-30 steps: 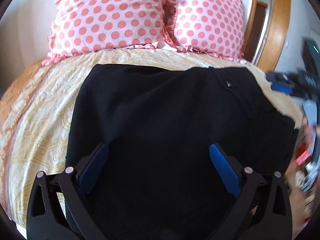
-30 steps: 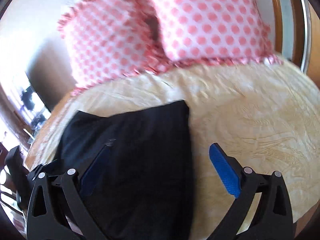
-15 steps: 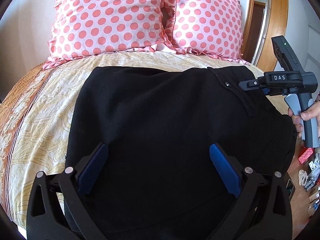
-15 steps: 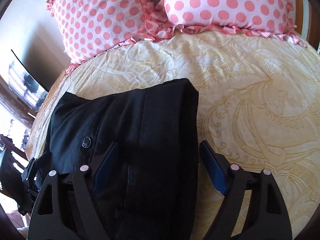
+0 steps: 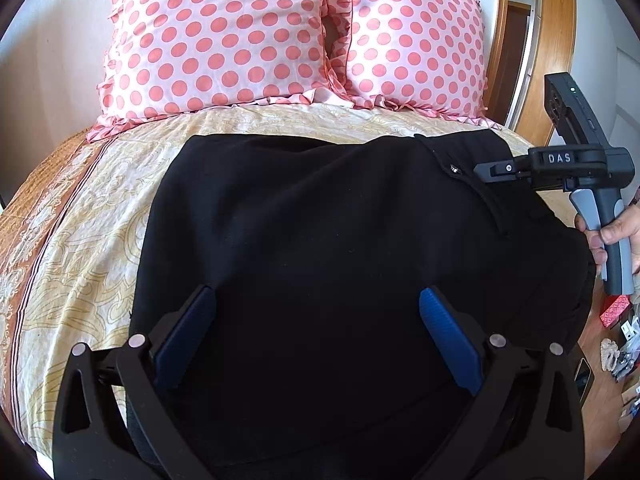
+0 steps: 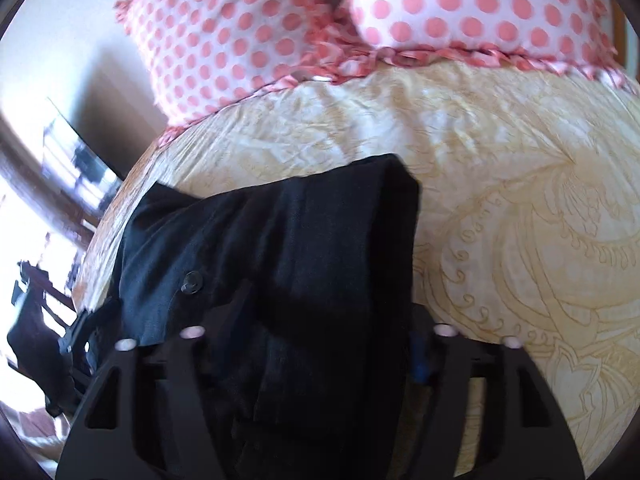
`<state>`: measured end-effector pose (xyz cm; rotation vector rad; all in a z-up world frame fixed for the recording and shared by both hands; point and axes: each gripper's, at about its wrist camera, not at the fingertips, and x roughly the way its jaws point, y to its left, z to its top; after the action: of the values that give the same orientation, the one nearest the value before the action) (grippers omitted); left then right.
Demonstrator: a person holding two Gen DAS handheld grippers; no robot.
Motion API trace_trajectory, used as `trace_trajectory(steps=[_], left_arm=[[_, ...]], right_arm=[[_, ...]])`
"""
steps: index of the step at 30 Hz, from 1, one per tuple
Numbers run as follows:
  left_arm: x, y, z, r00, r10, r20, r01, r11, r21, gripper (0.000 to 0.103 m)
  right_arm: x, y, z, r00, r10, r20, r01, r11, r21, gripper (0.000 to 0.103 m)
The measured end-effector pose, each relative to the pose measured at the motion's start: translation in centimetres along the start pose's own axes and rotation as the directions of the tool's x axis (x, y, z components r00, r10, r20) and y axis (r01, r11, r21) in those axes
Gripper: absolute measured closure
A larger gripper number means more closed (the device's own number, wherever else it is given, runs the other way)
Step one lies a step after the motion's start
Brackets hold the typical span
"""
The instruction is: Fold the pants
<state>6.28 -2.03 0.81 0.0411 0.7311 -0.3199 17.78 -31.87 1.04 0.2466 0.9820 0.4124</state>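
- Where the left wrist view looks down along its fingers, the black pants (image 5: pixel 320 248) are seen spread flat over the middle of the frame, lying on the cream patterned bed (image 5: pixel 92 240)
- The left claw (image 5: pixel 318 332) is held wide open above the near part of the pants, its blue pads (image 5: pixel 448 340) well apart at the lower left and lower right and pressing on nothing
- Two pink polka-dot pillows (image 5: pixel 224 40) are propped side by side across the top of the frame, beyond the far edge of the pants
- At the right edge of the same view the right claw (image 5: pixel 496 170) is seen from the side, its grey handle held by a hand (image 5: pixel 612 236), with its tip at the waistband near a small button (image 5: pixel 454 168)
- In the right wrist view the picture is blurred; a bunched fold of the pants (image 6: pixel 312 280) fills the lower centre and runs between the fingers of the right claw (image 6: pixel 320 344)
- The jaws of the right claw are closing, with cloth between them; only a sliver of a blue pad (image 6: pixel 418 356) shows at the cloth's right edge, and whether the pads already press on the fabric cannot be told
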Motion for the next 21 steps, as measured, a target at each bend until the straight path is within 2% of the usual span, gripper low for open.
trace_trajectory(steps=[2,5,8,12,14,16,18,19,21], left_arm=[[0.0,0.0,0.0,1.000,0.001,-0.001,-0.001,1.000,0.001,0.002],[0.1,0.1,0.1,1.000,0.004,-0.002,-0.004,1.000,0.003,0.002],[0.2,0.1,0.1,1.000,0.007,-0.001,-0.007,1.000,0.004,0.002],[0.2,0.3,0.1,1.000,0.003,0.009,-0.003,1.000,0.005,0.002],[-0.3,0.5,0.1,1.000,-0.016,0.007,0.016,1.000,-0.005,0.003],[-1.8,1.7,1.0,0.997,-0.076,0.031,0.077,0.996,-0.041,0.004],[-3.2,3.5,2.3,0.994,-0.079,0.075,0.085,0.993,-0.088,0.004],[-3.7,4.7,3.1,0.993,-0.073,0.091,0.083,0.989,-0.120,0.004],[-3.7,7.5,4.6,0.992,-0.085,0.089,0.101,0.976,-0.193,0.005]], right_arm=[[-0.7,0.7,-0.1,1.000,-0.006,0.024,0.007,0.999,-0.031,0.059],[-1.2,1.6,-0.2,0.999,-0.022,0.045,0.025,0.997,-0.077,0.066],[-1.3,2.4,-0.2,0.998,-0.037,0.048,0.042,0.993,-0.109,0.067],[-0.5,1.5,0.0,0.999,-0.034,0.019,0.035,0.997,-0.068,0.066],[-0.2,1.1,0.1,1.000,-0.023,0.009,0.023,0.999,-0.045,0.059],[0.1,0.8,0.2,1.000,-0.013,-0.001,0.013,0.999,-0.035,0.056],[0.2,0.8,0.1,1.000,-0.006,0.005,0.006,0.999,-0.043,0.057],[0.2,0.9,0.0,1.000,-0.002,0.009,0.003,0.999,-0.050,0.061],[0.0,1.2,-0.2,1.000,-0.003,0.019,0.004,0.998,-0.067,0.066]])
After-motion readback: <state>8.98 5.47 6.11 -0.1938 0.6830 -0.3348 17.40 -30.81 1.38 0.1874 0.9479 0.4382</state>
